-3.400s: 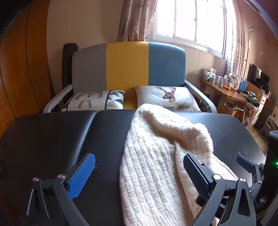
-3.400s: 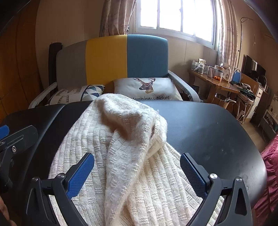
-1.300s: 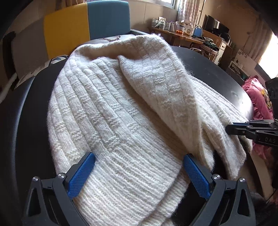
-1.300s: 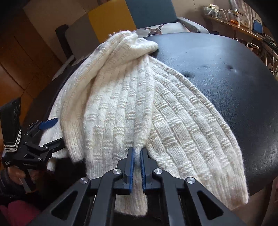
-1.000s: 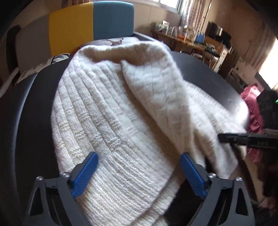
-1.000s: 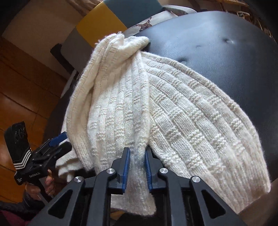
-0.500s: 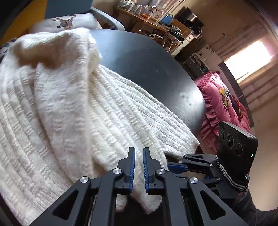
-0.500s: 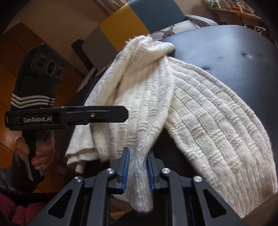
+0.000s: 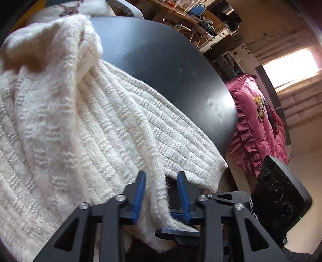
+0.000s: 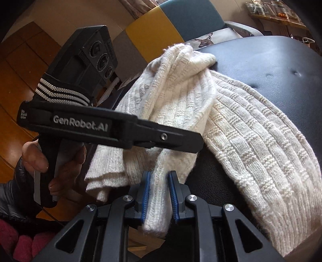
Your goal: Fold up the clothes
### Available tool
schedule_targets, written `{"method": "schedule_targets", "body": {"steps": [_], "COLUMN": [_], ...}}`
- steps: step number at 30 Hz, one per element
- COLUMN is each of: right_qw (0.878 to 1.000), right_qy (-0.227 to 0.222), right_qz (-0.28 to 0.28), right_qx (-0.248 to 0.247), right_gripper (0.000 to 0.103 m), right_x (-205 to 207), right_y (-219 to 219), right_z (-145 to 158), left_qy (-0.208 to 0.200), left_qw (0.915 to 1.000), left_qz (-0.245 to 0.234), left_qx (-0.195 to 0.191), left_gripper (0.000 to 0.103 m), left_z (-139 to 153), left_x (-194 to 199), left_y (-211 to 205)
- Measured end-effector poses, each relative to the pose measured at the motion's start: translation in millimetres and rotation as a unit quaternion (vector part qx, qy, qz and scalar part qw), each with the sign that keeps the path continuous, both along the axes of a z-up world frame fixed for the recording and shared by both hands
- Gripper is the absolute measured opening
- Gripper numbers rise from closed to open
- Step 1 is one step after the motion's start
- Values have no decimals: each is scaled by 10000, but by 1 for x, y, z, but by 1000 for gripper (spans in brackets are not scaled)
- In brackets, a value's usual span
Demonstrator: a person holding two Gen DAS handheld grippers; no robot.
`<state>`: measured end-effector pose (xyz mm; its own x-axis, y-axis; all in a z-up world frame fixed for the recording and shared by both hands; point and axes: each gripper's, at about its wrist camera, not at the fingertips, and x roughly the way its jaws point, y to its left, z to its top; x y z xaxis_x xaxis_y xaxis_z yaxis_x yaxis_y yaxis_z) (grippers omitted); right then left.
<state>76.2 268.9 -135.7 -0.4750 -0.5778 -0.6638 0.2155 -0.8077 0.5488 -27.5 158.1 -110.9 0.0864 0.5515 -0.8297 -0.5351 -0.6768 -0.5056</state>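
- Cream knit sweater lies bunched on the black padded bench, hem and one cuff hanging over the near edge.
- Left tool: blue pads part-way apart w/ a fluffy strip of the sweater between them; one pad touches the knit, the other stands off it, so not clamped.
- Right tool: pads pressed onto a ribbed sleeve end, clamped on the sweater.
- In the right wrist view the left tool's black body crosses in front of the sweater, hiding part of it; hand grips its handle.
- Around: pink ruffled bedding beside the bench, sofa w/ yellow/blue back and deer cushion behind it, cluttered desk further off.
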Motion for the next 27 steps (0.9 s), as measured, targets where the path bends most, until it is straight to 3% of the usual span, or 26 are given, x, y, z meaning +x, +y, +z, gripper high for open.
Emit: {"method": "schedule_targets", "body": {"steps": [3,6,10,12,16,18,20,27], "right_qw": [9999,9998,9995,9982,9882,9787,9770,9786], "right_qy": [-35,-167,-185,-154,-372,-635,-541,-434], "right_qz": [7,79,-135,-574,-1269,-1424,-1451,-1612], "right_qx": [100,57,-210,-1,778,1334,1464,1199], "right_gripper": [20,20,21,21,21,21,21,22], "right_x": [0,1,4,-1,-24,-38,-45,-37], "right_y": [-1,4,34,51,67,64,64,74], "right_z": [-1,-1,8,12,5,-6,-8,-11], "left_qy": [-13,46,-82,-88,300,481,672,1153], "left_qw": [9999,9999,9992,9978,9936,9895,9835,9556], "left_qz": [-134,-74,237,379,505,737,1019,2240], "left_qx": [-103,-86,304,530,960,1145,1335,1530], "left_gripper": [26,7,7,7,7,7,7,7], "left_z": [-7,-11,-8,-3,22,35,49,76], "left_x": [6,5,-1,-4,0,-2,-5,-20], "left_y": [7,3,-19,-31,-58,-83,-111,-234]}}
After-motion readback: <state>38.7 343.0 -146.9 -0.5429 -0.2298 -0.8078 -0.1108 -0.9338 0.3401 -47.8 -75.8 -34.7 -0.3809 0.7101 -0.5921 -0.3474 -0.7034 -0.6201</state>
